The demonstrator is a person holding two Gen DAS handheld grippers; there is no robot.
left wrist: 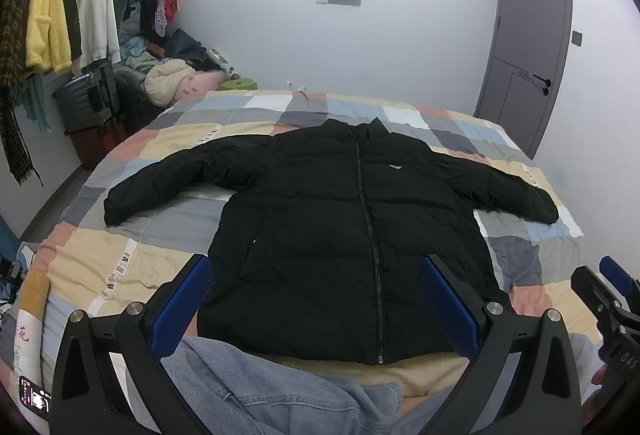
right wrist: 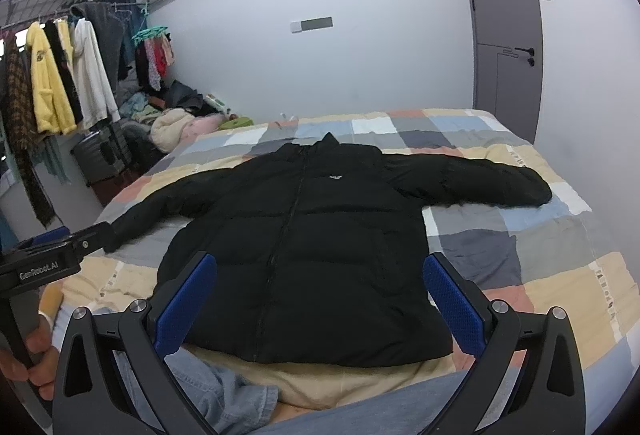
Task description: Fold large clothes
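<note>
1. Puffer jacket [left wrist: 340, 227], black and zipped to the collar, lies front-up and flat in the middle of the bed [left wrist: 120, 267], its hem toward the near edge and its collar toward the far edge by the wall.
2. Both sleeves are spread out wide: one reaches toward the bed's left edge [left wrist: 156, 183], the other toward its right edge [left wrist: 516, 191]. No part of the jacket is turned over on itself.
3. Left tongs [left wrist: 316, 299] hang above the hem with their blue pads wide apart and nothing between them.
4. Right tongs [right wrist: 320, 299] are likewise wide apart and empty, poised over the hem nearer the bed's right side.
5. Judged from this layout, the folding has not begun; the jacket is only laid out and smoothed, ready for a first fold.
6. Everything is left to do: likely each sleeve brought in across the chest, then the body doubled from hem toward collar. The padding looks thick, so folds may spring back unless pressed.
7. A blue denim garment [left wrist: 248, 387] lies at the near edge just below the hem, on a beige cloth [right wrist: 344, 379], and may get in the way of a grasp on the hem.
</note>
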